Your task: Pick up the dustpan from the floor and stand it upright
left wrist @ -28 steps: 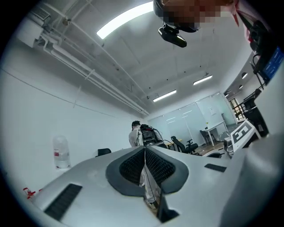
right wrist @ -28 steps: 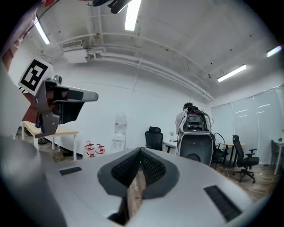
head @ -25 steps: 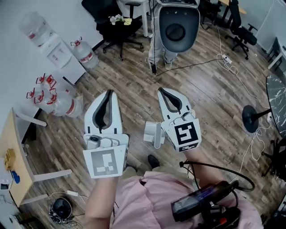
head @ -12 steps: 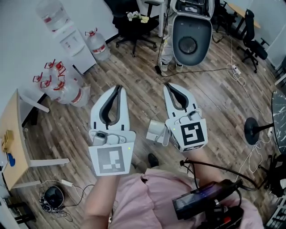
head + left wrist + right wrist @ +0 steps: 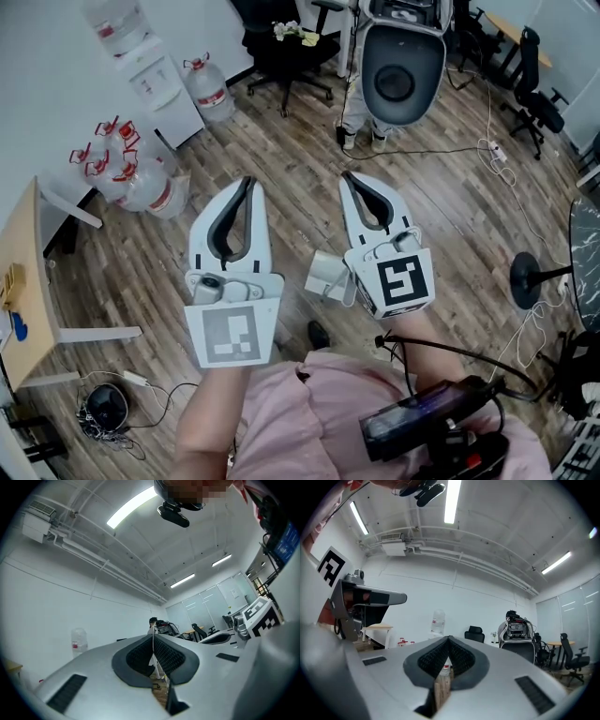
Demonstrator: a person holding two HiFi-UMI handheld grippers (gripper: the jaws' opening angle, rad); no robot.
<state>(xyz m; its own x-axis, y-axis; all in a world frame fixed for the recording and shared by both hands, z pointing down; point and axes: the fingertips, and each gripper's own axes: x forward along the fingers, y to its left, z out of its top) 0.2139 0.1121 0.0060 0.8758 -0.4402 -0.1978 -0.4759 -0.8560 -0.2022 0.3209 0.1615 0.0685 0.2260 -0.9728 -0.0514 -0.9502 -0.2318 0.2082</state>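
1. The left gripper [image 5: 247, 182] is held out over the wooden floor [image 5: 281, 159]. In the left gripper view [image 5: 153, 638] its 2 dark ribbed pads are pressed together at the tip, clenched on nothing.
2. The right gripper [image 5: 349, 176] is level with it and just beside it. In the right gripper view [image 5: 448, 640] its jaws also meet at the tip, with only floor showing through the slit below them, so it grips nothing.
3. The 2 grippers point the same way and do not touch.
4. I cannot tell where the dustpan is; none of the views lets it be made out.
5. Left of the grippers a cluster of water bottles [image 5: 141, 183] lies on the floor near a white water dispenser [image 5: 155, 80] (another bottle stands beside the dispenser).
6. A wooden desk [image 5: 21, 291] sits at the left edge.
7. Ahead stand a grey shell-backed chair [image 5: 403, 75] and a black office chair [image 5: 281, 47].
8. A cable [image 5: 422, 150] runs across the floor, and a black round stand base [image 5: 528, 277] lies to the right.
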